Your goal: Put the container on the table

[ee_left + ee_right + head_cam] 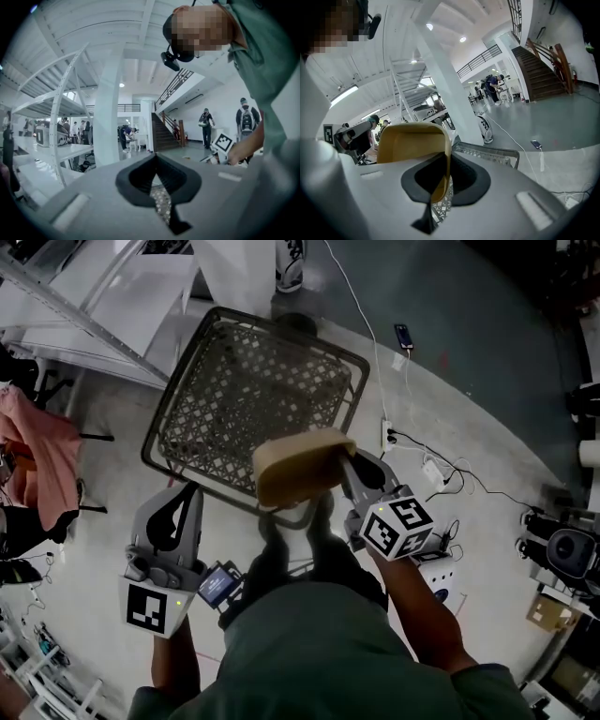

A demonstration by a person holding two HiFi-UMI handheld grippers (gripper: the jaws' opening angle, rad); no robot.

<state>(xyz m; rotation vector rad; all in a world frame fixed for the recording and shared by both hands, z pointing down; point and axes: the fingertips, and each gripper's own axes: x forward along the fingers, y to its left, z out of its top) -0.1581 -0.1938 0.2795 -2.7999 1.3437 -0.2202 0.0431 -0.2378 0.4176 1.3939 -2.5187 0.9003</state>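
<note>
The right tool (444, 161) is clenched on one thin wall of the container (408, 140), a smooth tan tub with rounded corners, held tilted just ahead of its jaws. Beyond and below it is a dark wire-mesh basket (246, 381) with a rounded square rim. The left tool (156, 158) is closed on nothing, off to the container's left. Underneath lies a pale concrete floor (112, 484). White steel shelving (56, 117) rises ahead of the left tool.
</note>
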